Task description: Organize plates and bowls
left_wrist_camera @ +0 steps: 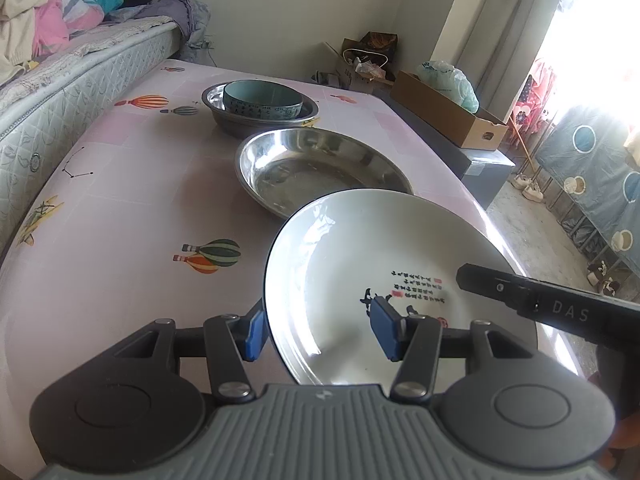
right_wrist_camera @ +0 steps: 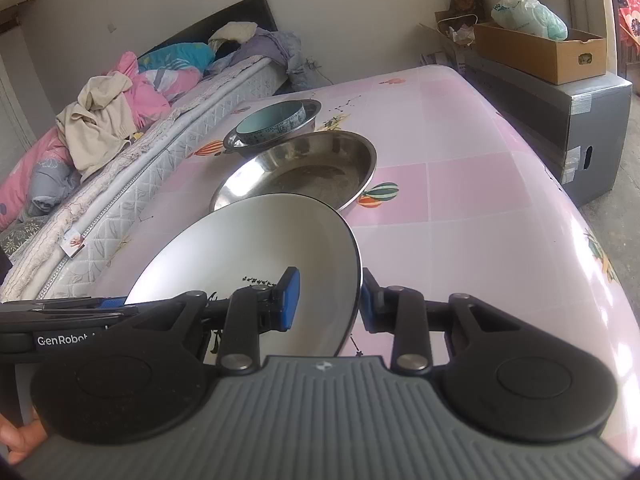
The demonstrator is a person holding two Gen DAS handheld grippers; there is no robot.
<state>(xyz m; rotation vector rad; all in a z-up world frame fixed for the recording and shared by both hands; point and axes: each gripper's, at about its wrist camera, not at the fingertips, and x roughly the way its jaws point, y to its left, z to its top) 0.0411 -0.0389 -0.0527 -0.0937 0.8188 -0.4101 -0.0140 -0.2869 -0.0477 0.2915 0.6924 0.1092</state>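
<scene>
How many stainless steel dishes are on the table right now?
2. A deep steel bowl sits farthest back with a teal ceramic bowl nested inside it. A wide, shallow steel plate lies just in front, partly overlapped by the lifted white plate. Nothing else appears hidden.

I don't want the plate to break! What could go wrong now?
1. The white plate hangs tilted, each gripper pinching only its rim, the left and the right; it might slip out.
2. Its far edge sits just over the steel pan, so it could clank against it.
</scene>
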